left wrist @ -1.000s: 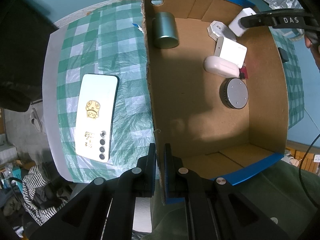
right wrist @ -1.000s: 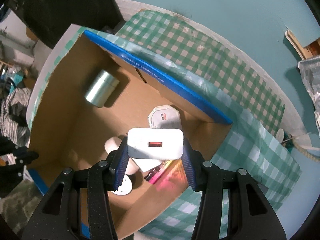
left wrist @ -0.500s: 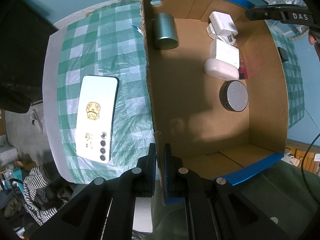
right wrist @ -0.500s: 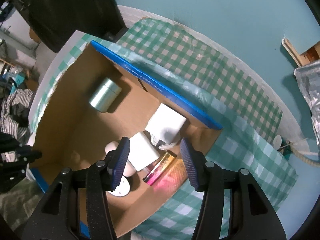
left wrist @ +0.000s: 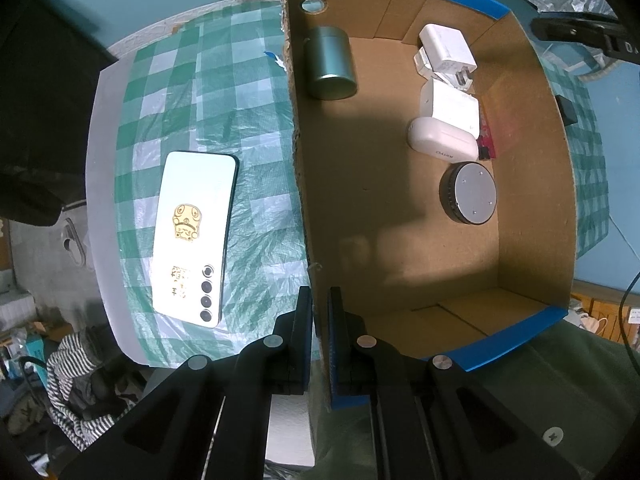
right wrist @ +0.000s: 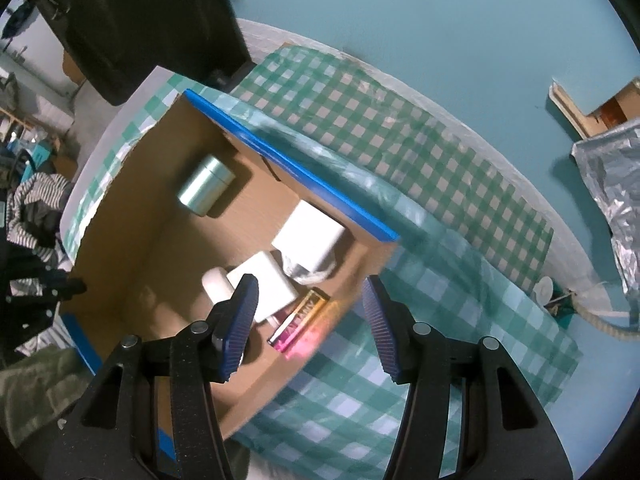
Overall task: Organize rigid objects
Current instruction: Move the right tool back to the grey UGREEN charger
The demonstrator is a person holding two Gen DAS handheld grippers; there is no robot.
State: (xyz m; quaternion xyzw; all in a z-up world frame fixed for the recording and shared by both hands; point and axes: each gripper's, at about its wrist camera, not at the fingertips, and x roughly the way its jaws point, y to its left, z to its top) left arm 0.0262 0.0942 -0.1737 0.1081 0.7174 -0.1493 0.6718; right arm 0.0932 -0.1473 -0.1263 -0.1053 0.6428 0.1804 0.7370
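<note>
The pink tube (left wrist: 486, 140) is mostly hidden under the white case (left wrist: 442, 139) and adapter (left wrist: 450, 108) ahead of the left gripper (left wrist: 320, 304). The box wall (left wrist: 304, 200) pinched there hides its own outer face. In the right wrist view the box rim (right wrist: 288, 160) and cloth (right wrist: 400, 240) smear with motion; the left finger (right wrist: 238, 320) covers part of the case. The right gripper (left wrist: 580, 34) is cut by the frame edge.

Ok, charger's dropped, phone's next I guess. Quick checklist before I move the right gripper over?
1. Right gripper empty, jaws wide apart: ok.
2. White charger lying inside the cardboard box, atop other items: ok.
3. Left gripper clamped on the box's side wall: ok.
4. Phone flat on the checked cloth, outside the box, unobstructed: ok.
5. Bare floor space left in the box: ok.
6. Phone thin enough to pinch from flat: cannot tell.
</note>
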